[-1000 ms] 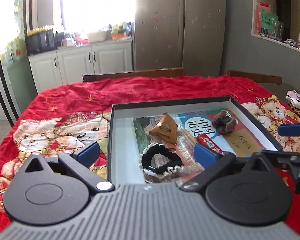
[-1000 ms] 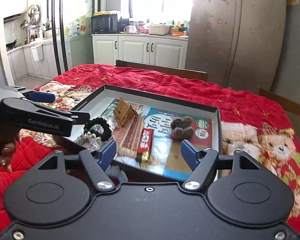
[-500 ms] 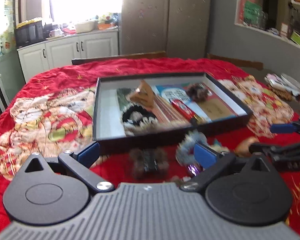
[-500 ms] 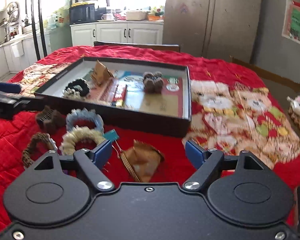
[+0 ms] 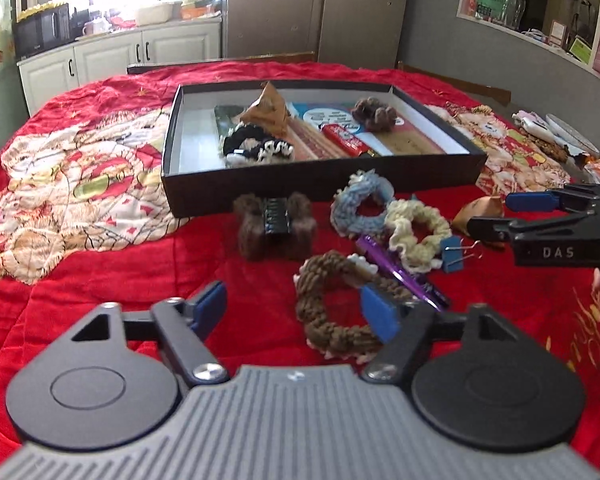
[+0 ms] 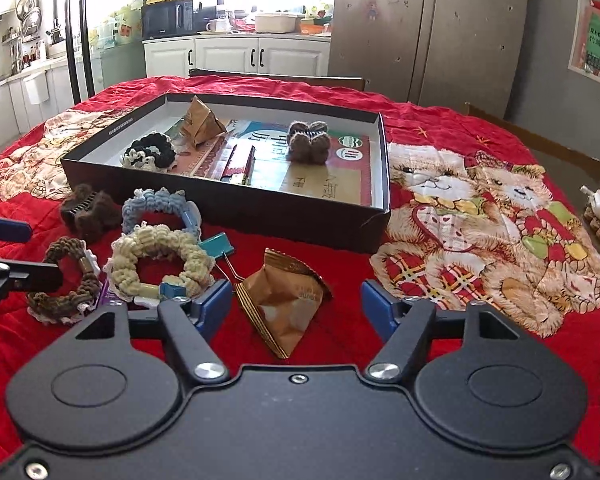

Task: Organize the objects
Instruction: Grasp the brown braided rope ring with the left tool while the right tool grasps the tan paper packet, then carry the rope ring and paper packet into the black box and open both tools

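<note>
Hovering low over the red bear-print cloth, the right gripper has its jaws spread wide with nothing between the pads, and a brown foil snack packet lies on the cloth just ahead of the gap, nearer the left finger. Just beyond that left finger sits a cream scrunchie, touching a blue scrunchie behind it, with a teal binder clip beside them. Further left lie a brown scrunchie and a dark brown fuzzy hair claw. Straight ahead, past the packet, stands the shallow black box, holding a second brown packet, a black-and-white scrunchie, a red candy bar and a brown fuzzy clip on top of printed books. The left gripper is likewise held with jaws wide apart and empty; the brown scrunchie lies on the cloth between its fingers, partly behind the right pad. A purple pen runs just beyond that pad, under the cream scrunchie. The hair claw sits ahead of the gap, in front of the box. The right gripper reaches in from the right edge of the left wrist view.
</note>
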Motion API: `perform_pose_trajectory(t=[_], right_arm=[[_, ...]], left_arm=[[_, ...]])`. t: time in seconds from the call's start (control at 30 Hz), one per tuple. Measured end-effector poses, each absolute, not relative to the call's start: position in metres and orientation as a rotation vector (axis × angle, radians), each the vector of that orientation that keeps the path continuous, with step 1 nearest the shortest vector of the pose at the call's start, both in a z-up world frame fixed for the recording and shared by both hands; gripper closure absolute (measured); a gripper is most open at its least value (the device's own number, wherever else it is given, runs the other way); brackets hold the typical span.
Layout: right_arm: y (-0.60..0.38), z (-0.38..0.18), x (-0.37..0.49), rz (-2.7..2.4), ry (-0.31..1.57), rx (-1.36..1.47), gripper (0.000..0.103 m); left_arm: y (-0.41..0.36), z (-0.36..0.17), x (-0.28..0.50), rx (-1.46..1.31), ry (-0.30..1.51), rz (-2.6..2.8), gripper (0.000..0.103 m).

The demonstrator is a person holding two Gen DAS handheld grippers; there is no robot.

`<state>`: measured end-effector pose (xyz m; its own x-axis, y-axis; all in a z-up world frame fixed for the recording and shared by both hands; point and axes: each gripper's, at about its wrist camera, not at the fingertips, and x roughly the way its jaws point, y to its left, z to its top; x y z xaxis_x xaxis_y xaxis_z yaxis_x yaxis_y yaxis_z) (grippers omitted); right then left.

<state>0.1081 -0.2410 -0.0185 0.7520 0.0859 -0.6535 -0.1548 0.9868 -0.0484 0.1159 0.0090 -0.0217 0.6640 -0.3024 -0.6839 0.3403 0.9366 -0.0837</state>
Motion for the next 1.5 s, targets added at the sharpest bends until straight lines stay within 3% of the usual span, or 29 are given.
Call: perform_pose_trajectory(t=[0.07, 0.2, 0.37, 0.5, 0.97, 1.5], right_arm=[[-0.242, -0.02, 0.11, 0.135, 0.712, -0.1, 0.041], [-0.24, -0.023, 0.114, 0.146, 0.717, -0.108, 0.05], [-0.236, -0.026, 0.116, 0.16, 0.72, -0.122, 0.058], [-0.235, -0.026, 0.116, 0.171, 0.722, -0.116, 0.06], [-0.239, -0.019, 0.111, 0.188, 0.713, -0.069, 0.063], [-0.237, 0.036, 0.113, 0.212, 0.612, -0.086, 0.063]], left_arm=[[0.009, -0.025, 0.119, 0.043, 0.78, -0.367, 0.036], [0.007, -0.029, 0.121, 0.049, 0.777, -0.364, 0.042], [0.003, -0.029, 0.12, 0.064, 0.769, -0.357, 0.072], [0.001, -0.029, 0.12, 0.069, 0.766, -0.363, 0.087], [-0.001, -0.021, 0.115, 0.07, 0.75, -0.379, 0.091], [-0.007, 0.033, 0.14, 0.055, 0.649, -0.407, 0.091]])
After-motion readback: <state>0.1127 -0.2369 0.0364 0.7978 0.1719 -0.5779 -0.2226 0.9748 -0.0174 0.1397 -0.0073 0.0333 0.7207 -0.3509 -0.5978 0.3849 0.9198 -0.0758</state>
